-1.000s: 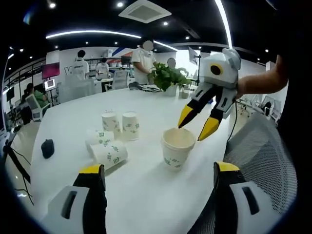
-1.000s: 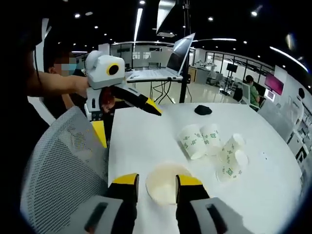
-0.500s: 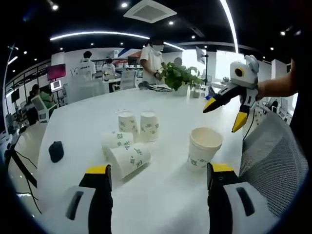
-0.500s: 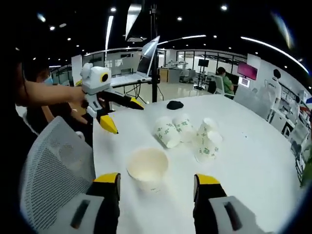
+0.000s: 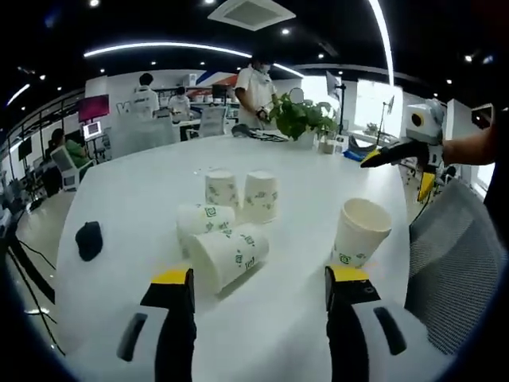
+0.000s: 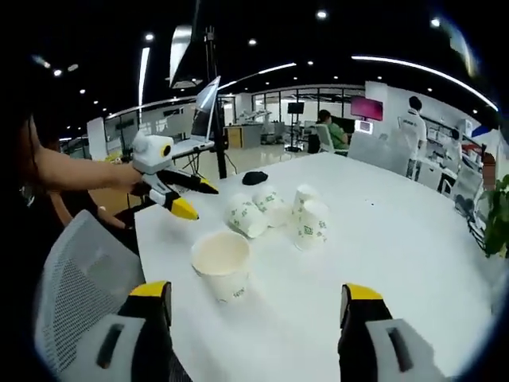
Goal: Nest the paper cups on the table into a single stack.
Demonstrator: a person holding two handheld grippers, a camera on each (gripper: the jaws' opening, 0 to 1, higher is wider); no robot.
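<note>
Left gripper view: the left gripper point(image 5: 258, 290) is released, jaws wide apart and empty, low over the white bench point(image 5: 143, 183). Since a second ago it has pulled back and swung toward the cup cluster: two paper cups lying on their sides point(image 5: 219, 243) now sit just ahead between the jaws, two inverted cups point(image 5: 242, 193) stand behind them. The upright cup point(image 5: 359, 232) has slid to the right of frame, near the mesh chair point(image 5: 449, 263). The right gripper point(image 5: 402, 159) shows far right, well apart from that cup; a second ago it hung right over it. A black mouse point(image 5: 88, 239) lies left.

Right gripper view: the right gripper point(image 6: 258, 306) is released, jaws much wider than a second ago, nothing held. The upright cup stands free ahead-left; the cluster lies beyond. The left gripper appears at left, beside the bench edge.

Judgement: the upright cup is set as stack base; next pick looks to be a fallen cup.
</note>
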